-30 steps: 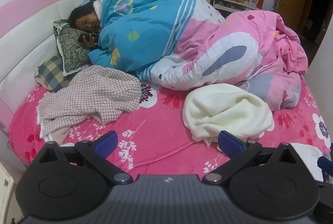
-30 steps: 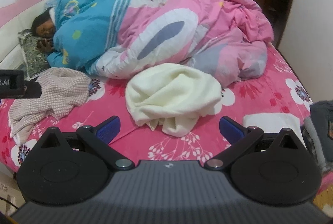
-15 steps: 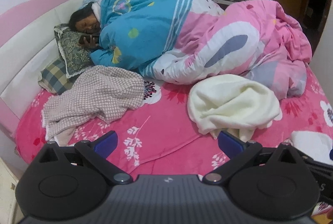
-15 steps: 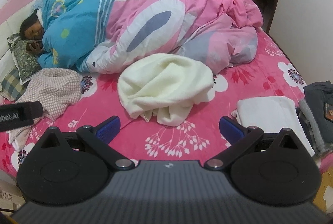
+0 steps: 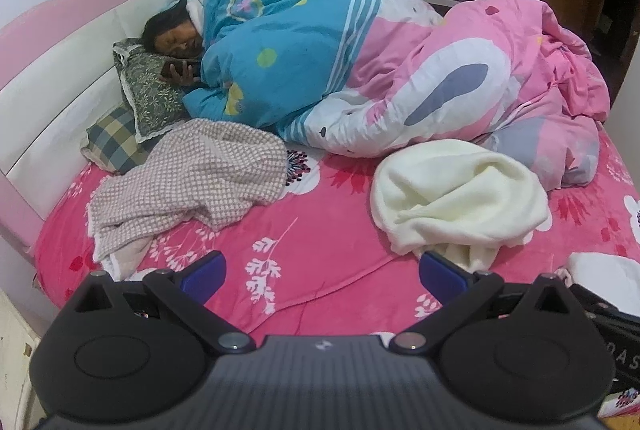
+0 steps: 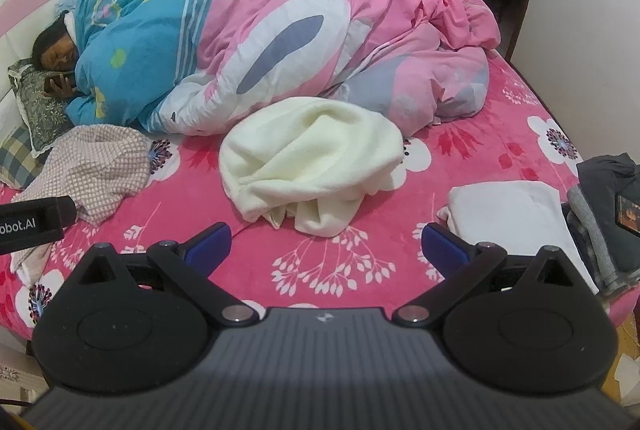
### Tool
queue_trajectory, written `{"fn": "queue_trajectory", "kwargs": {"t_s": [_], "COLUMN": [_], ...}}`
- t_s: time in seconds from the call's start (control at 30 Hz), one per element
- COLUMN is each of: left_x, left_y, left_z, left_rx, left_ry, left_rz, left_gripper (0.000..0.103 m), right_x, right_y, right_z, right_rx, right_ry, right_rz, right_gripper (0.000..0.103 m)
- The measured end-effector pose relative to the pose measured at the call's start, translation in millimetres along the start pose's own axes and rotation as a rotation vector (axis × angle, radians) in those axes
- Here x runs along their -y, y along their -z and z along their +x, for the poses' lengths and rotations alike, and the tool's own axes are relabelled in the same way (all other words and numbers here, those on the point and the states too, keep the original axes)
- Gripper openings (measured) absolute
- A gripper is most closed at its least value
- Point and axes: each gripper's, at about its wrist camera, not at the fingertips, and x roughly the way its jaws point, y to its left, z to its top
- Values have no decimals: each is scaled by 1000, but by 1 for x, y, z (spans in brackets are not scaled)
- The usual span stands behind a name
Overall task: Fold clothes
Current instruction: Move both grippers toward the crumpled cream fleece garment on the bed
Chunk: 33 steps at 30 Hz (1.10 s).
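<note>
Both grippers are spread wide with nothing in them. The left gripper [image 5: 322, 272] has its blue fingertips [image 5: 204, 270] far apart, hanging over the near edge of the bed [image 5: 320, 214] and not touching any fabric. Same deal with the right gripper [image 6: 326, 246]: blue pads [image 6: 442, 244] far apart, nothing between them but the pink flowered bedcover. The main thing to fold, a crumpled cream garment [image 6: 312, 158], sits in a heap in the middle of the bed, just past the right gripper and right up against the big pink and blue duvet [image 6: 280, 42]; in the left view the same heap [image 5: 456, 198] is off toward the right finger, with its lower edge very close to that fingertip, though I can't tell if it actually touches. A checked brownish garment [image 5: 188, 182] lies bunched toward the head end of the bed, near the pillows [image 5: 148, 90], well apart from the cream one. On the right side there's a flat folded white piece [image 6: 508, 206] beside the right finger, and next to it a stack of dark clothes [image 6: 608, 198] at the bed's edge. Someone is lying under the duvet [image 5: 360, 62] holding a phone [image 5: 178, 64]. The left gripper's black body [image 6: 32, 224] pokes into the right view.
</note>
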Motion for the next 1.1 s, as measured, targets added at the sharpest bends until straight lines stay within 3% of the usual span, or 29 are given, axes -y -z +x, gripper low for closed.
{"fn": "queue_trajectory", "kwargs": {"t_s": [1.1], "left_x": [-14], "left_y": [-18], "left_z": [36], "left_rx": [-27], "left_ry": [43], "left_rz": [12], "left_gripper": [103], "right_x": [-23], "right_y": [-14], "right_z": [18], "right_rx": [-28], "right_ry": [41], "right_rz": [-1], "right_gripper": [102]}}
